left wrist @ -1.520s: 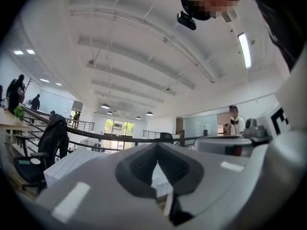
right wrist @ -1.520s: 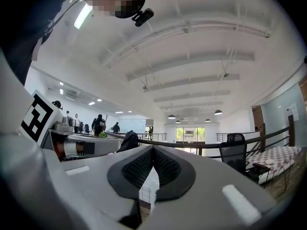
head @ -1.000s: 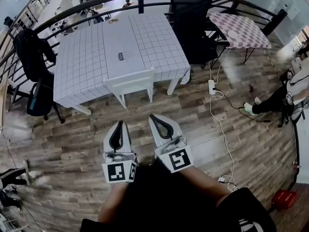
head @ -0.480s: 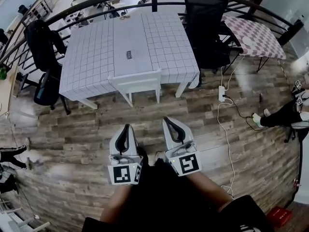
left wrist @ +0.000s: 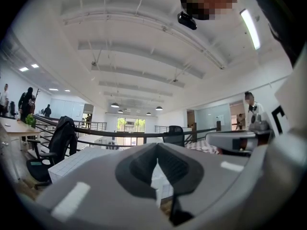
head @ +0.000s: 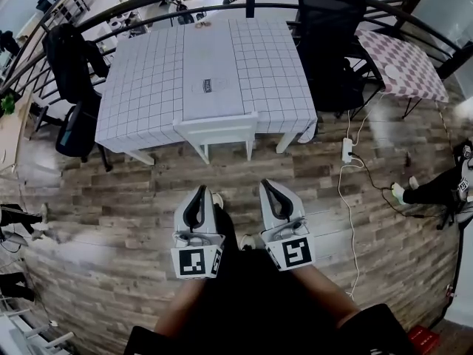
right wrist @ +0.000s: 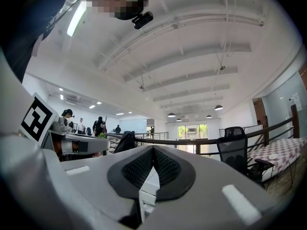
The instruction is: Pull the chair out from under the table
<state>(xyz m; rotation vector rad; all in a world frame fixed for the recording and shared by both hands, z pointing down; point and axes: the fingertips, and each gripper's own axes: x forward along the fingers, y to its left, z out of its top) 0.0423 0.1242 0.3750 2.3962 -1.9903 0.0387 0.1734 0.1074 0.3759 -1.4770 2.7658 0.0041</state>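
My grey left gripper (head: 199,192), lower centre-left, has its jaws pressed together on nothing. Top centre, well apart, the white straight-backed chair (head: 219,129) sits tucked under the white grid-clothed table (head: 148,87). My grey right gripper (head: 267,186) is likewise closed and empty.

head view down; gripper views level; shared table (head: 148,87)

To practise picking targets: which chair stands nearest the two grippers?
The white chair, tucked under the table's near edge; the black chair on the left and the black chair at far right stand farther off.
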